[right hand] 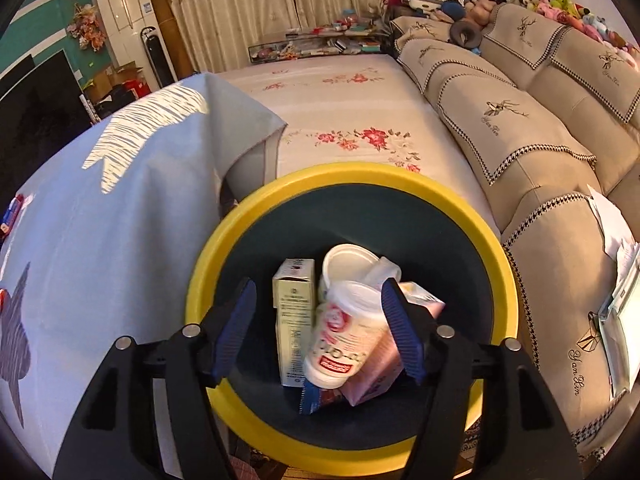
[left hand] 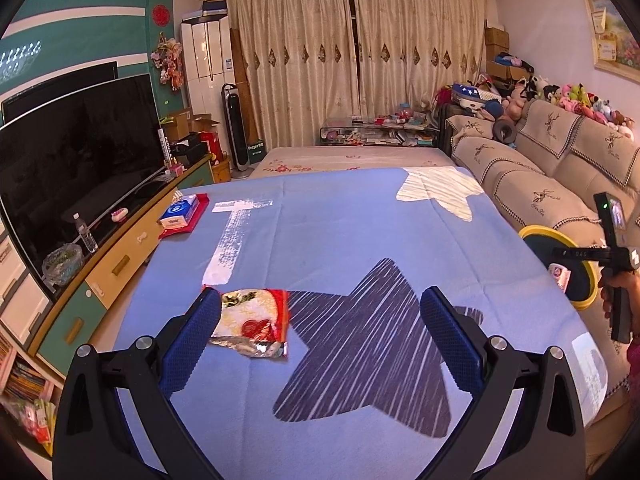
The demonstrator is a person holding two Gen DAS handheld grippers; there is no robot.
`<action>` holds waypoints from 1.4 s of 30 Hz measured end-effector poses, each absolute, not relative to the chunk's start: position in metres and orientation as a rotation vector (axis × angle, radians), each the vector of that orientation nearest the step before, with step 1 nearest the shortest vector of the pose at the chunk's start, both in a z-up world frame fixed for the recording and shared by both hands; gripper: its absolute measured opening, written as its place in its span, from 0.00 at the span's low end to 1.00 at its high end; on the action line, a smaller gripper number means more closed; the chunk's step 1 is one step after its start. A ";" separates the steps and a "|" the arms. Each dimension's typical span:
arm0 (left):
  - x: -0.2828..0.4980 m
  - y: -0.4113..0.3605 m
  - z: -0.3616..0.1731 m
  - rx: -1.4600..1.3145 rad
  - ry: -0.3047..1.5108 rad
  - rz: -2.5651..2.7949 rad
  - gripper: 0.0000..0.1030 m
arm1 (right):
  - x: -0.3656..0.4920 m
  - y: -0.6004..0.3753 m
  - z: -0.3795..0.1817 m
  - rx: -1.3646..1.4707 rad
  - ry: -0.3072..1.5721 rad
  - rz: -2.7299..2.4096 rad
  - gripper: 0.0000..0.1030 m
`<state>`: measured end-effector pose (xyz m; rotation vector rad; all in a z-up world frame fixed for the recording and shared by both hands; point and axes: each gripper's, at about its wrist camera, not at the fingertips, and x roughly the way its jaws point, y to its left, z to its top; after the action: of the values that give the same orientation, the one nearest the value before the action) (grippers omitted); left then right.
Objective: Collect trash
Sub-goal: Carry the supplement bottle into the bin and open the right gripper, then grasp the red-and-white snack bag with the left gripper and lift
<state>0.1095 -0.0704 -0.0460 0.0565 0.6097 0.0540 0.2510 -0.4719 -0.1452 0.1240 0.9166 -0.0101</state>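
A crumpled snack wrapper, red and white with a silver edge, lies on the blue star-patterned cloth. My left gripper hovers open over it, and its left finger sits right beside the wrapper. In the right wrist view my right gripper hangs open above the yellow-rimmed bin. A white cup with red print lies tilted in the bin below the fingers, and the pads do not press on it. A pale green box, a pink carton and a blue wrapper lie beside it.
A tissue pack on a red tray sits at the cloth's far left. The TV, a bottle and a long cabinet run along the left. A beige sofa with papers stands right of the bin.
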 end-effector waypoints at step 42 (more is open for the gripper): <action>0.235 0.024 -0.149 -0.017 0.954 0.085 0.59 | 0.243 -0.386 -0.124 0.049 0.911 0.195 0.66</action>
<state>0.2350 0.0239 -0.1495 -0.0168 0.9544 0.0855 0.2430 -0.3861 -0.1238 0.0492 0.9109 0.1947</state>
